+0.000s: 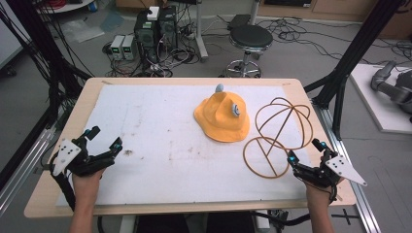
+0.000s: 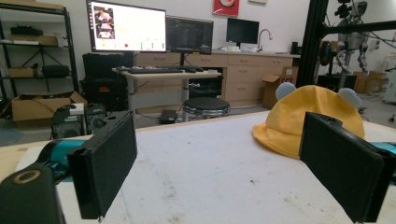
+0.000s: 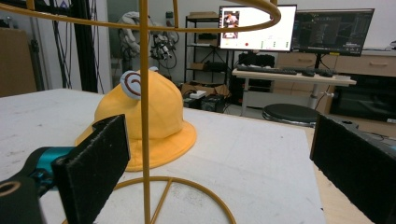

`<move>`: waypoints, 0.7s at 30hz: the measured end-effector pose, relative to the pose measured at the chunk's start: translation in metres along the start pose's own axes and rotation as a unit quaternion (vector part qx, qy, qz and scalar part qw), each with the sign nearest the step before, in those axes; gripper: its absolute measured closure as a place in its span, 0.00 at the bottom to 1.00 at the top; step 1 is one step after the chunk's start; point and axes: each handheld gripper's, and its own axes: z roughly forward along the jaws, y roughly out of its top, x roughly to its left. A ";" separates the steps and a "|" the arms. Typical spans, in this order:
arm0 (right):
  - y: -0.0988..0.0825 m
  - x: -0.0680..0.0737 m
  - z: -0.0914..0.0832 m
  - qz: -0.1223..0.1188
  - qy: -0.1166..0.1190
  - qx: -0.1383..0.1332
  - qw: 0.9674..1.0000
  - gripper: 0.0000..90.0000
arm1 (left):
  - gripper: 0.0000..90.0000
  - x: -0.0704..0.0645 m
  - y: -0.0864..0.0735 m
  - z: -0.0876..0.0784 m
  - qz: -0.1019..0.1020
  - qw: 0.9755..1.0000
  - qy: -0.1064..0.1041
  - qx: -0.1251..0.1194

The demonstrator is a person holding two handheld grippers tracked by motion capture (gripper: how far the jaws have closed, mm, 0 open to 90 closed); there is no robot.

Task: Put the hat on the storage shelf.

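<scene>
- Left gripper point(image 1: 103, 137): held in the person's left hand point(image 1: 87, 182) at the near left of the table point(image 1: 92, 87). The jaws are spread wide apart, with nothing between them. It is raised just above the white mat point(image 1: 160, 145), well apart from the hat. In the left gripper view, the two black pads point(image 2: 105, 163) are seen standing far from each other, with bare mat between them.
- Right gripper point(image 1: 305, 151): held in the person's right hand point(image 1: 318, 194) at the near right corner of the table. The jaws are likewise parted and nothing is gripped. It is placed just beside the wire stand's base ring. In the right gripper view, the stand's upright rod is seen rising between the two pads point(image 3: 95, 163), closer to the left one; no contact can be made out.
- Wire hat stand point(image 1: 279, 133): yellow-orange wire, made of a flat ring base and a rounded cage on an upright rod. It is set on the right of the mat, just right of the hat.
- Hat point(image 1: 222, 117): yellow bucket hat with two small grey-blue ears, one marked with a spiral. It is laid brim down on the mat, right of centre, toward the far edge.
- Beyond the table: a black round stool point(image 1: 250, 36), computer cases point(image 1: 155, 29) and loose cables on the floor are noted.
</scene>
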 end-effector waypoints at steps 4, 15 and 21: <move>-0.001 0.000 0.001 -0.013 0.003 0.003 1.000 0.05 | 0.13 -0.003 0.000 0.005 0.004 1.000 0.000 0.004; 0.002 0.001 -0.002 -0.016 0.003 0.000 1.000 0.05 | 0.13 -0.016 0.005 0.021 0.008 1.000 -0.022 0.017; 0.001 0.003 -0.001 -0.020 0.005 0.006 1.000 0.05 | 0.13 -0.027 0.011 0.034 0.015 0.999 -0.041 0.027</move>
